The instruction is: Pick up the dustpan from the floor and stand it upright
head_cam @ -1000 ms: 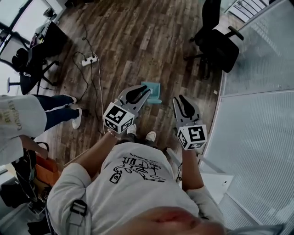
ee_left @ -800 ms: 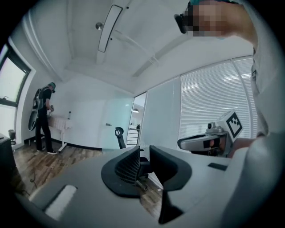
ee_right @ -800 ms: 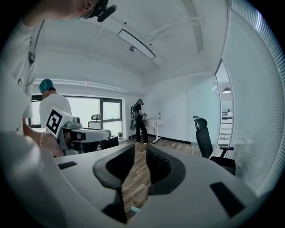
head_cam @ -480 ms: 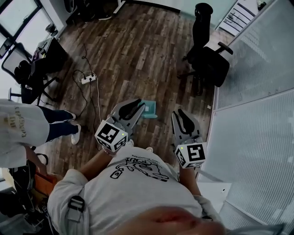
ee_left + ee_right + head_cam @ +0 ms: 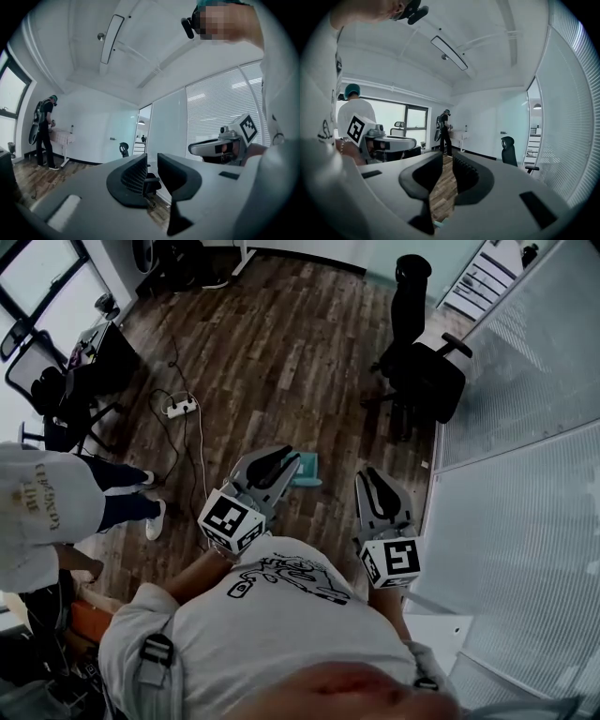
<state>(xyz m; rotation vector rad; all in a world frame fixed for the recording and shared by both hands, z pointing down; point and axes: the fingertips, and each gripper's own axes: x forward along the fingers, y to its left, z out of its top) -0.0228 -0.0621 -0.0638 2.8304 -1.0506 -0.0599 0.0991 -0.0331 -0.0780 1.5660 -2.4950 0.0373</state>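
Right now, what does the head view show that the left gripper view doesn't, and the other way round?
Only the head view: the teal dustpan on the floor, partly hidden behind the left gripper, a white power strip, and a bystander. Only the left gripper view: the ceiling with its long light, and a far doorway. Both: wooden floor, slatted blinds, and the right gripper, whose fingers have just been closing with nothing between them.

Brightly, evenly lit, with daylight from the blown-out windows and only soft shadows on the wooden floor. Strongly fisheye-bent with black corners in both gripper views, and soft-focused up close at the bottom edge.
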